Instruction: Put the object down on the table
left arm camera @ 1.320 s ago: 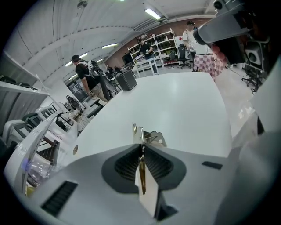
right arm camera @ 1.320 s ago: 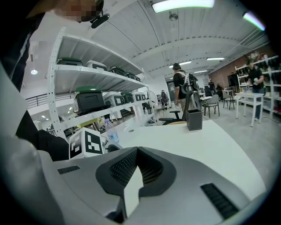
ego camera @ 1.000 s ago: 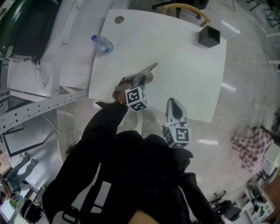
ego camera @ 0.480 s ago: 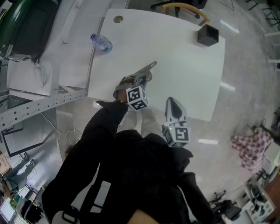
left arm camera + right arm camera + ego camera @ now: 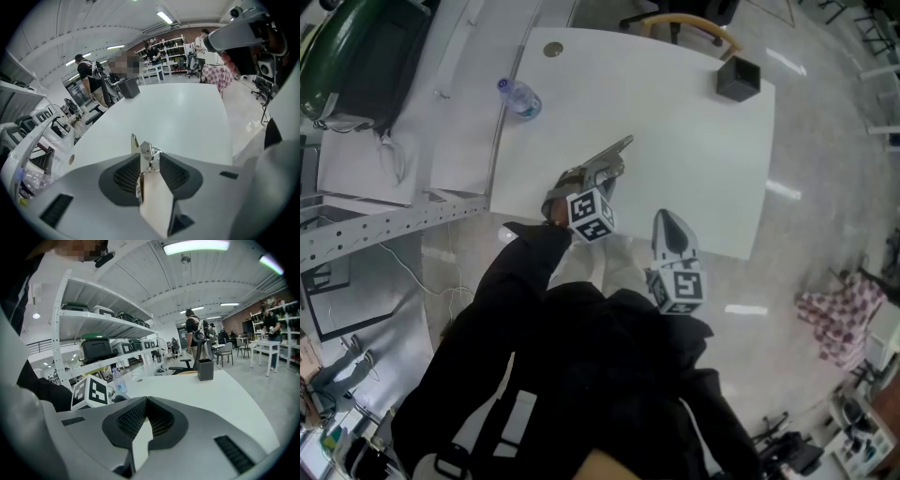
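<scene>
Silvery metal, slim and long: the object (image 5: 614, 153) stuck out ahead of the left gripper (image 5: 605, 172) and pointed up and to the right across the white table (image 5: 694, 141). From the head view it read as a thin grey bar, lying over the table's near left part, close to the edge by the person. Whether it rested on the surface or sat just above it could not be told.

In the left gripper view the object (image 5: 146, 151) showed more detail:
- a pale brass-coloured tip standing up at its far end
- a small bright block behind the tip, with a thin wire ring hooked on its right side
- a flat strip running back down between the pads, edge-on to the camera, with a brownish mark low on it

The left gripper (image 5: 146, 161) had its jaws opening. The gap was narrow and the object stood in it, with the ribbed dark pads close on both sides.

The right gripper (image 5: 672, 223) hung off the table's near edge, over the floor, well apart from the object. In its own view the right gripper (image 5: 146, 416) had its jaws closed together, with nothing between them.

Elsewhere on the table, a clear water bottle (image 5: 519, 97) lay near the left edge and a black box (image 5: 738, 79) stood at the far right corner. Both were well away from the object.
</scene>
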